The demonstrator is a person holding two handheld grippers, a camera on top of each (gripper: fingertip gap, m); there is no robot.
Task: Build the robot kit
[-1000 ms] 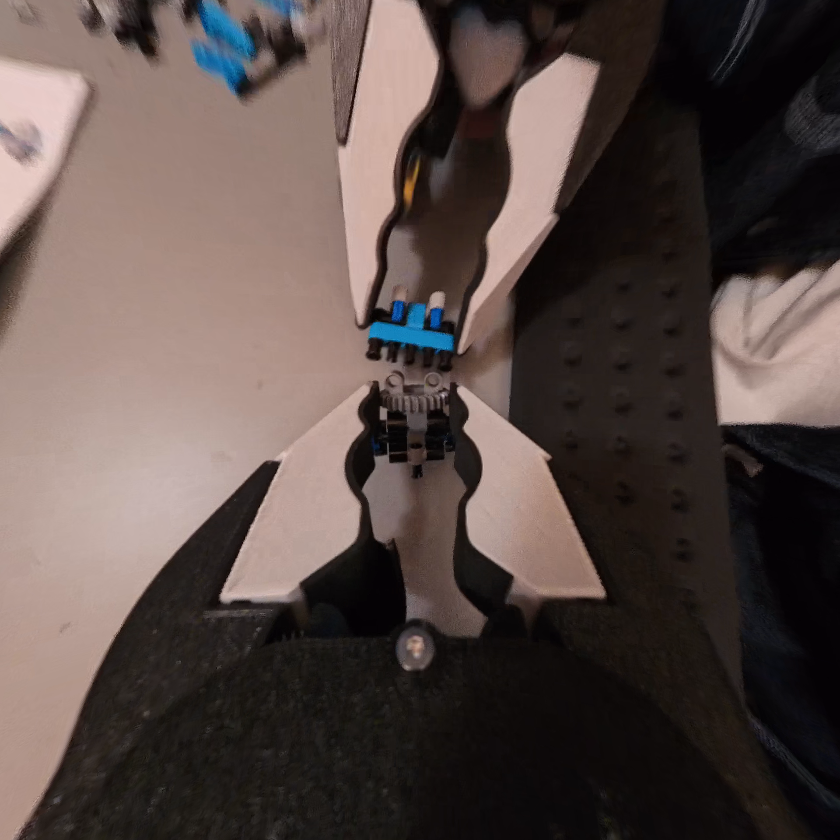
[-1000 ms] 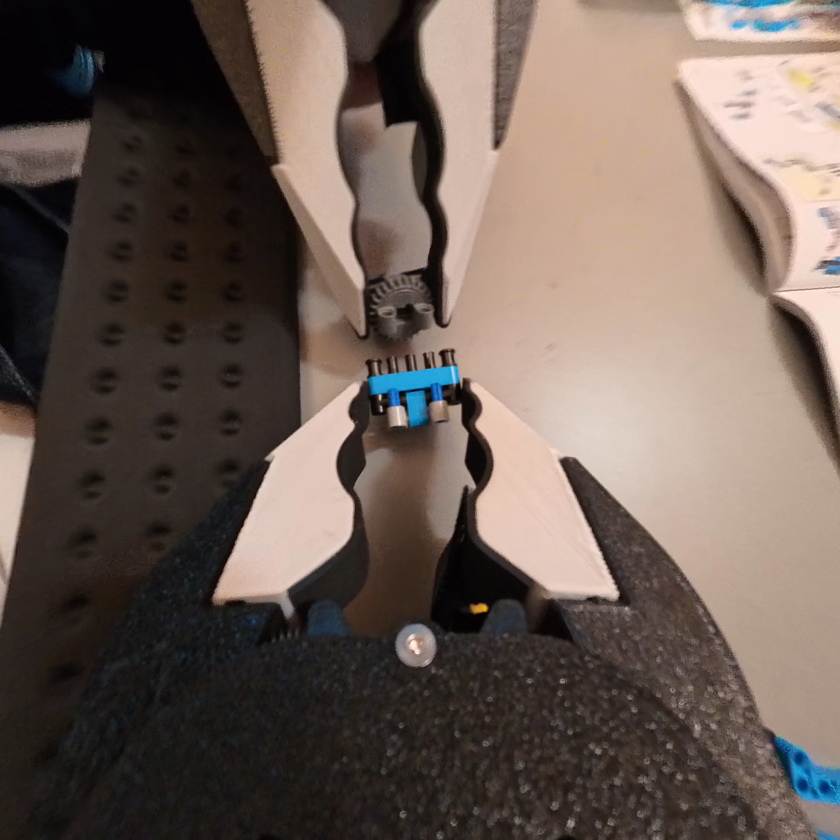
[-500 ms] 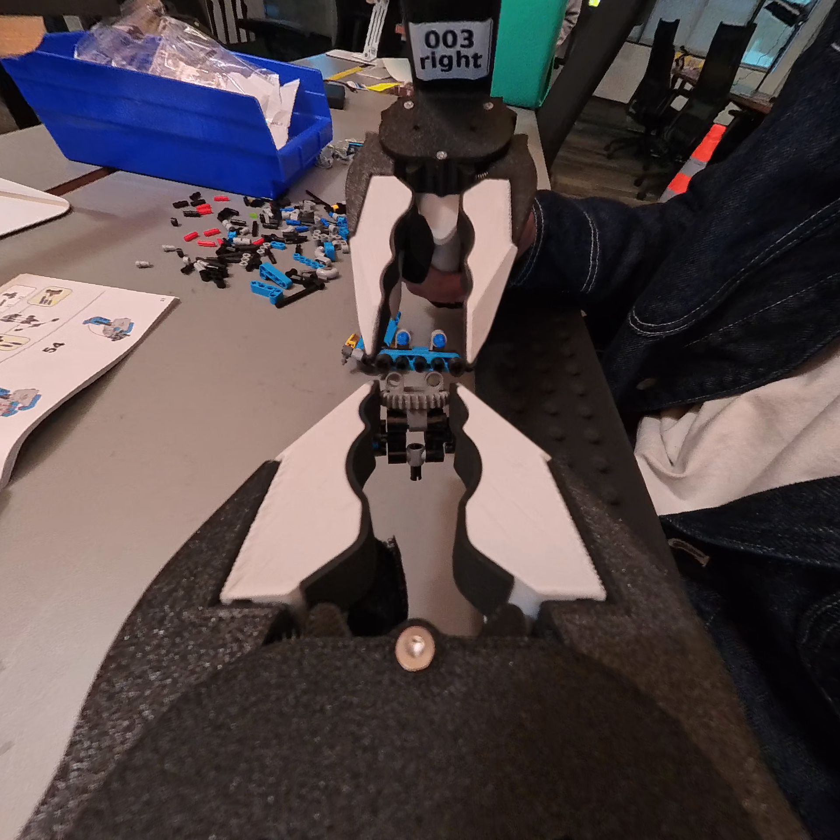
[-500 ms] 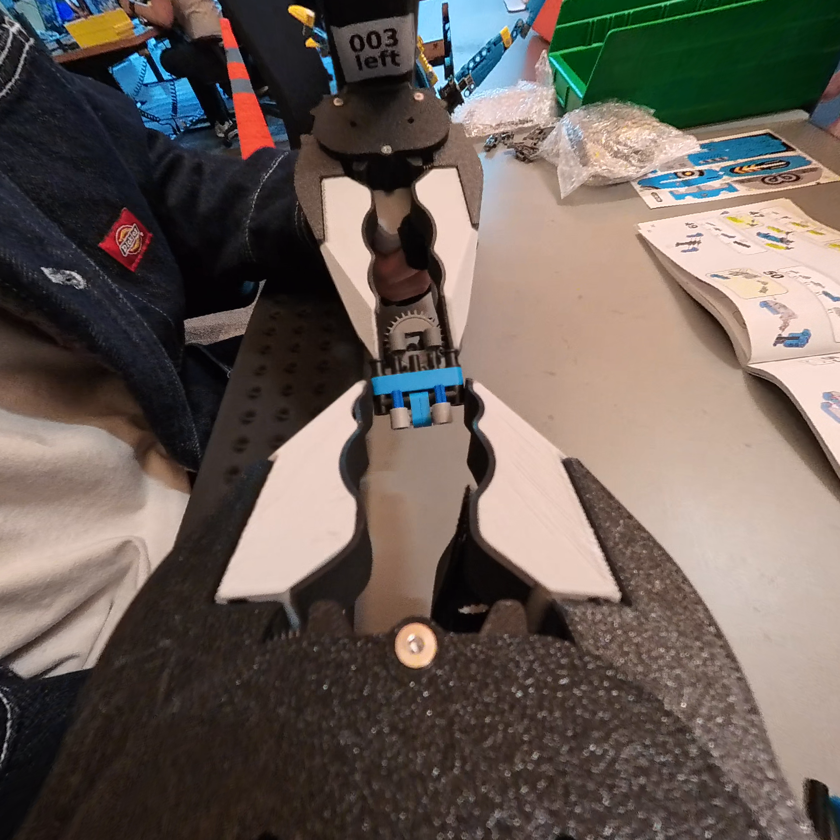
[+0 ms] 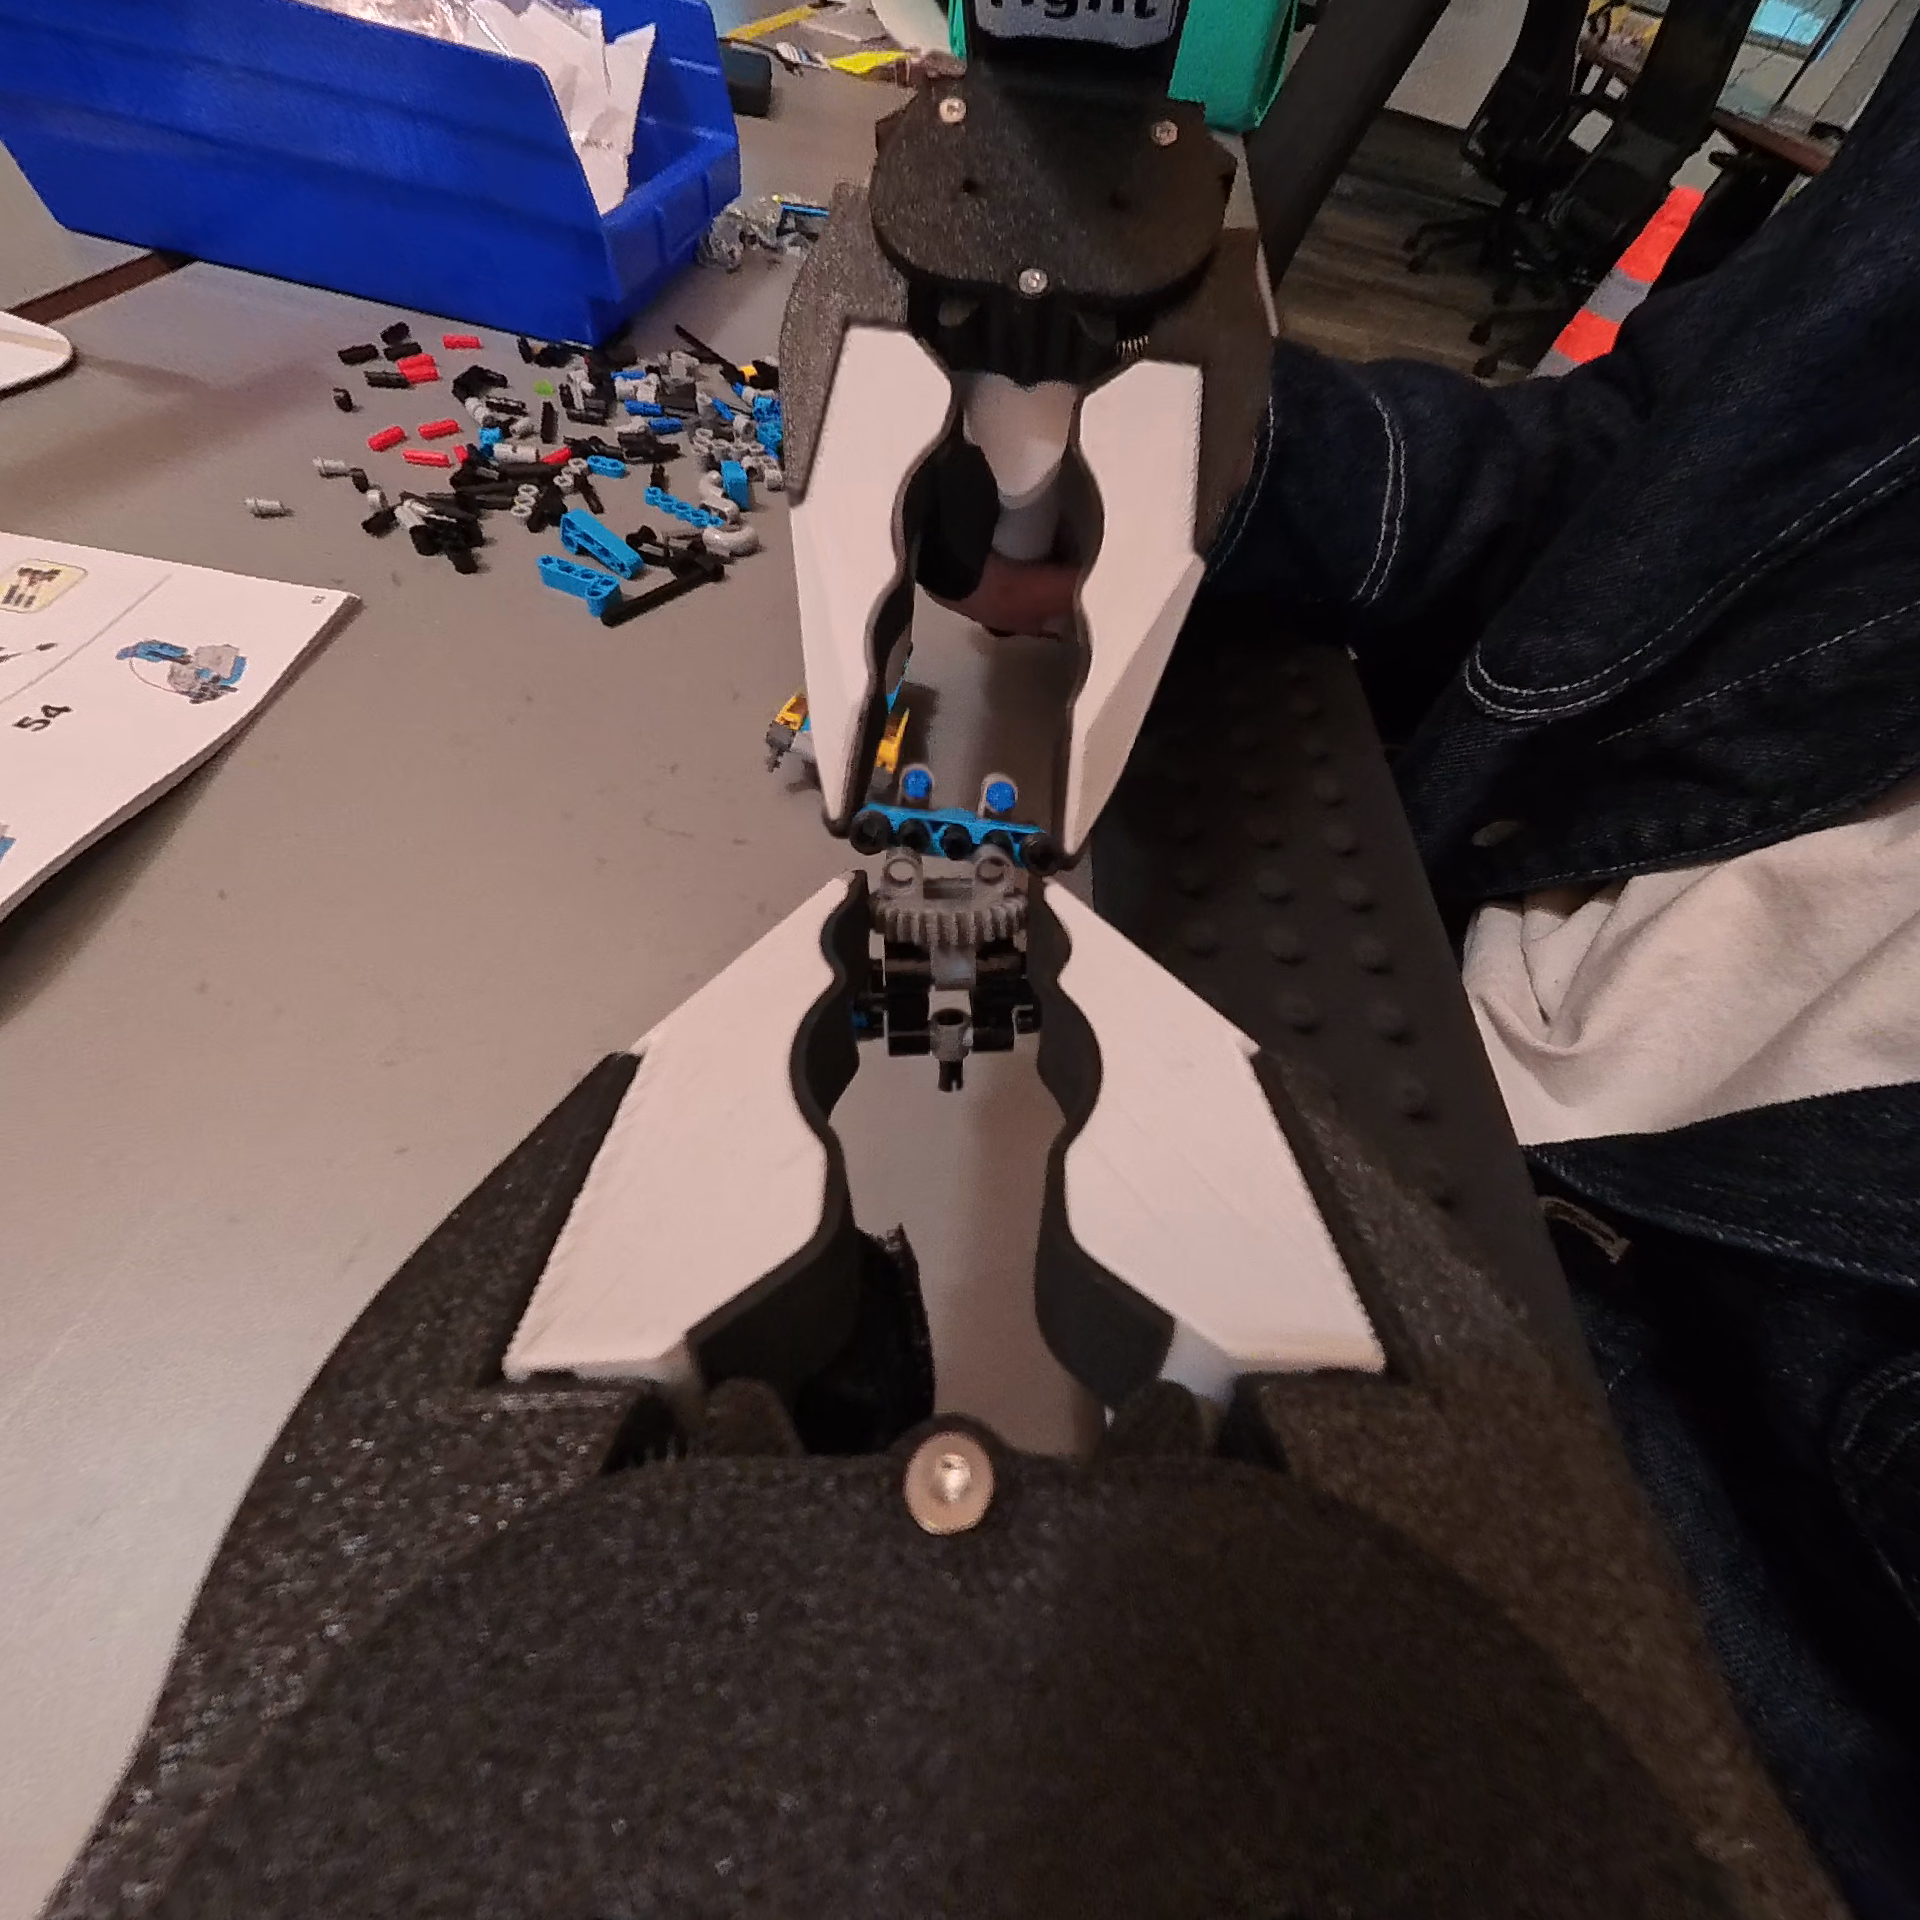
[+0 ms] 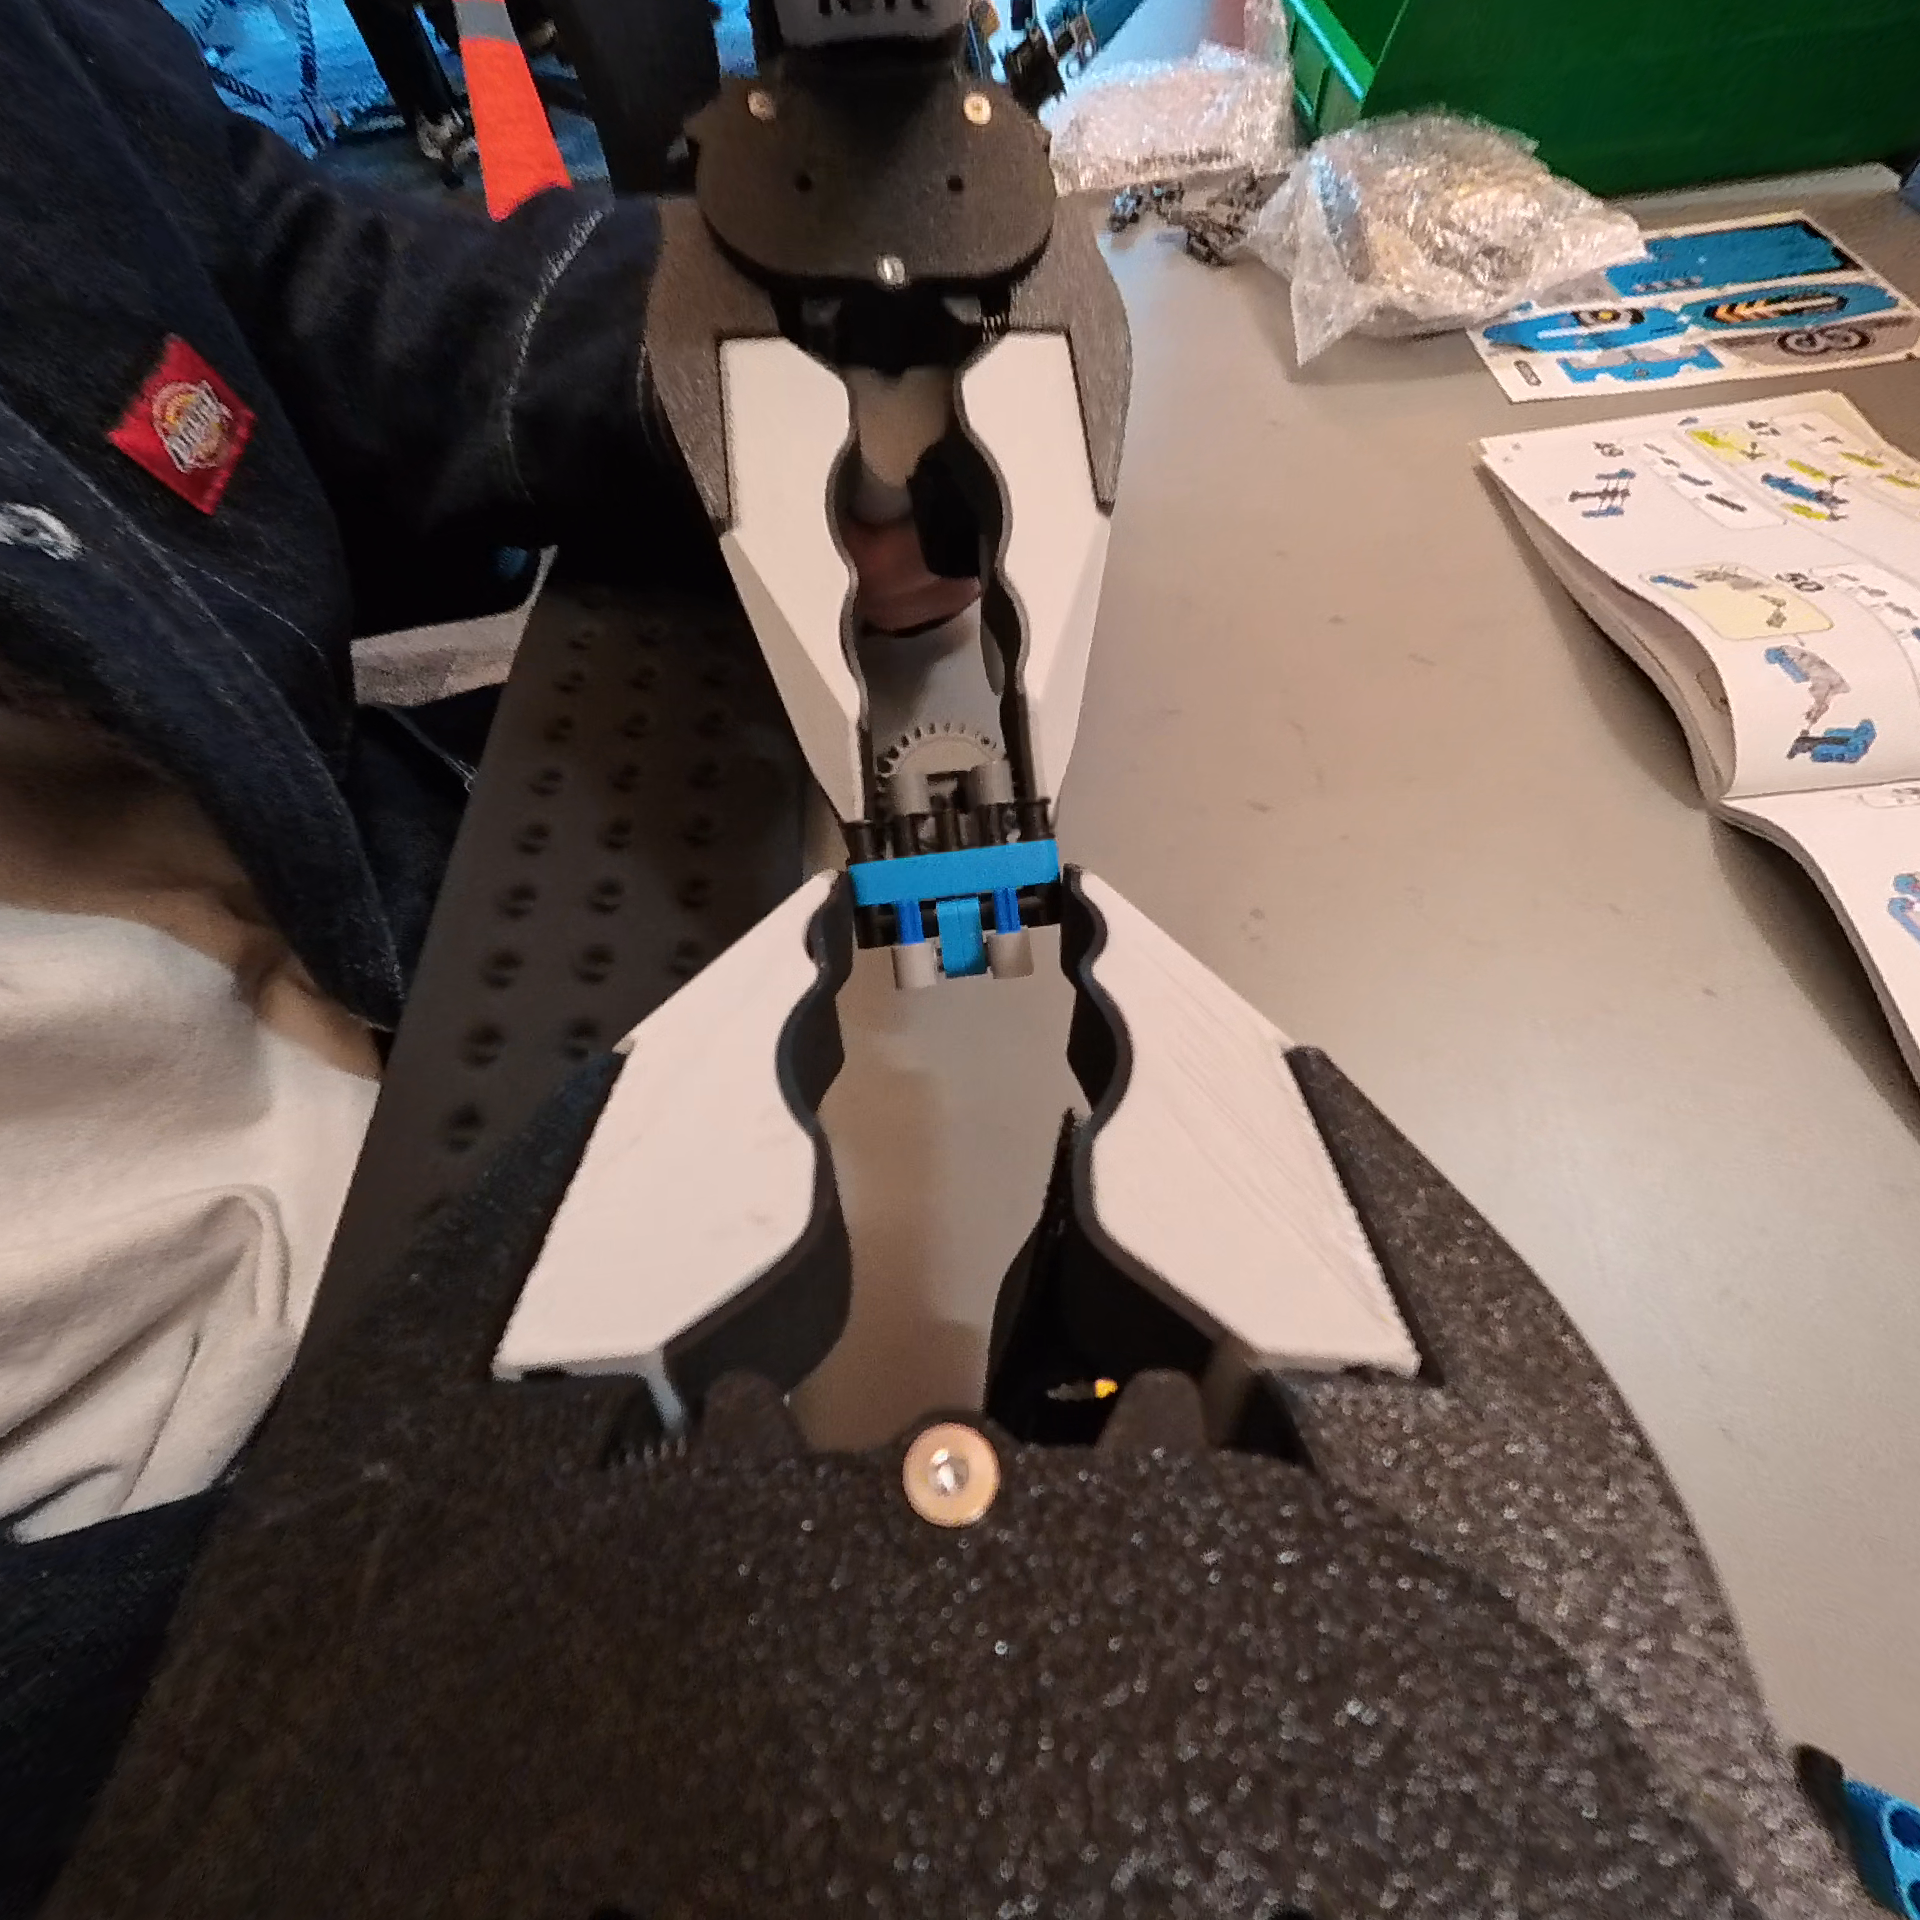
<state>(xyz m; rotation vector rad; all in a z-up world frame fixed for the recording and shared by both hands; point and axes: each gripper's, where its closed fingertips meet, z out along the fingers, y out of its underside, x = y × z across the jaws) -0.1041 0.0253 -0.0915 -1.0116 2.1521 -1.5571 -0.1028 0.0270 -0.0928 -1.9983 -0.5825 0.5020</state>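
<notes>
L gripper [image 5: 948,914] is pinched on a small gear block [image 5: 948,961], a grey toothed wheel on a black and grey toy-brick frame w/ a short black pin sticking out toward the camera. R gripper [image 6: 956,904] faces it tip to tip and is clamped on a blue beam [image 6: 954,871], a short blue bar w/ a row of black pins on its far edge and two grey-tipped blue pegs on the near side. The beam's black pins sit right against the top of the gear block; can't tell if they're pushed in or just touching. Both pieces are held up above the grey table [image 5: 436,831], next to a black studded strip [image 5: 1278,831] along the table edge.

In the left wrist view, a blue bin [image 5: 343,177] w/ clear bags stands at the far left, and in front of it a scatter of loose bricks [image 5: 561,468] in black, blue, red and grey. An open instruction booklet [image 5: 125,707] lies left of the grippers, well apart from them.

In the right wrist view, another open booklet [image 6: 1766,603] lies to the right, a sticker sheet [image 6: 1704,312] beyond it, a clear plastic bag [image 6: 1444,229] near that, and a green bin [image 6: 1621,73] at the back. A person's dark denim sleeve [image 6: 436,395] reaches to the L gripper's handle
</notes>
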